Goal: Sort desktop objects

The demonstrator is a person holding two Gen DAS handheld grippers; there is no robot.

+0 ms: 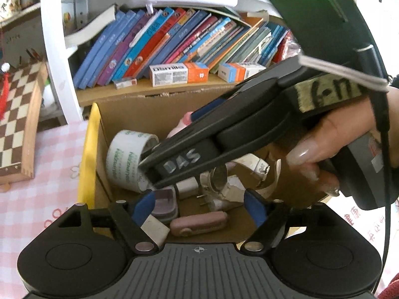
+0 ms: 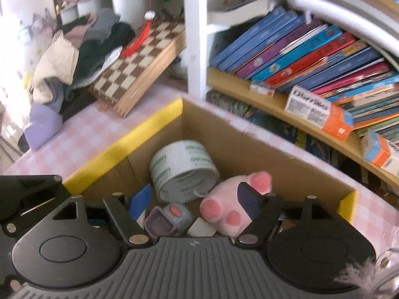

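Note:
An open cardboard box (image 2: pixel 124 144) with a yellow-taped rim stands on the pink checked cloth and holds the sorted things. In it lie a white tape roll (image 2: pixel 184 172), a pink plush toy (image 2: pixel 224 206) and a small purple-grey case (image 2: pixel 172 218). My right gripper (image 2: pixel 195 203) hangs open over them, its right finger beside the plush with nothing pinched. In the left wrist view my left gripper (image 1: pixel 199 206) is open above a mauve oblong case (image 1: pixel 199 224) and a white plug (image 1: pixel 192 186). The right gripper (image 1: pixel 149 174), held by a hand (image 1: pixel 324 144), crosses above the tape roll (image 1: pixel 124 159).
Behind the box a shelf carries leaning books (image 1: pixel 162 39) and orange-and-white cartons (image 1: pixel 179 73). A wooden chessboard (image 2: pixel 139 62) leans at the left, with a heap of clothes (image 2: pixel 82 47) beyond it. Pink checked tablecloth (image 1: pixel 37 174) shows left of the box.

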